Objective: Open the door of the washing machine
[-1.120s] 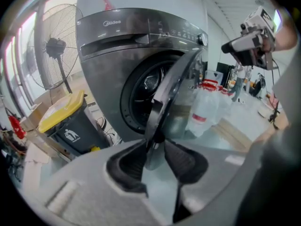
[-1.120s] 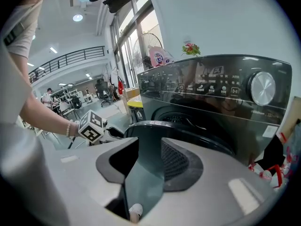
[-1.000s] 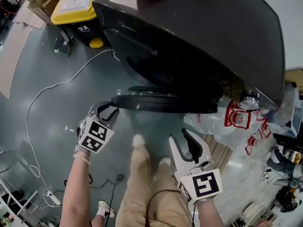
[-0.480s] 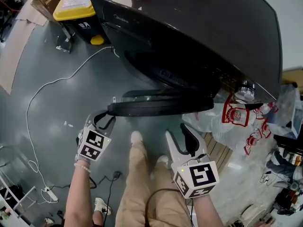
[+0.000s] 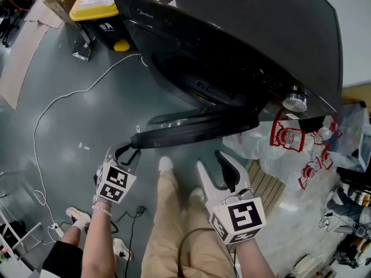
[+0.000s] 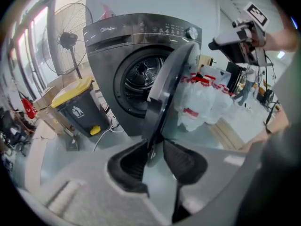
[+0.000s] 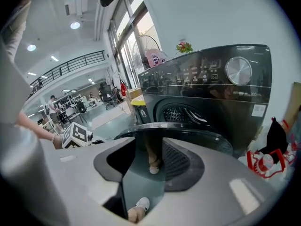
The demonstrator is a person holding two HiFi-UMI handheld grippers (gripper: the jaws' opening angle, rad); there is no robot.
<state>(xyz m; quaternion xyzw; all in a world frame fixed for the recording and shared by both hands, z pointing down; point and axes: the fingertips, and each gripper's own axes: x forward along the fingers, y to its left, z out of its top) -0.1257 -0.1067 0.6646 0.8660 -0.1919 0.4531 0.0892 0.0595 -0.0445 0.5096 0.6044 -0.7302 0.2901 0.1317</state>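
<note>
The door (image 5: pixel 197 129) is already swung well out from the front of the washing machine (image 5: pixel 243 39). It stands roughly square to the front, hinged at the right side of the drum opening (image 6: pixel 141 79), with its free edge out over the floor (image 5: pixel 69 132). It looks like a stiff, thick ring of glossy dark plastic around a glass bowl. I judge it fairly heavy, rigid, carried wholly by its 1 hinge side, and smooth enough for pads to slide on. It will only travel in an arc about that hinge, so the pull should follow the arc and not drag straight back or twist the rim. The best hold is the free edge, farthest from the hinge, where the least force turns it.

The left gripper (image 6: pixel 155 144) is there now. Its 2 jaws have just been closing, the thin rim of the door runs down between them, and the pads look pressed on it from both sides.

The right gripper (image 7: pixel 149 141) hangs back near the person's legs, short of the door's face. Its jaws have just been opening and stand wide, with nothing between them except the floor and a shoe beyond.

Plastic bags (image 5: pixel 272 149) lie on the floor at the machine's right front corner. If the door swings fully round, it may brush them.
</note>
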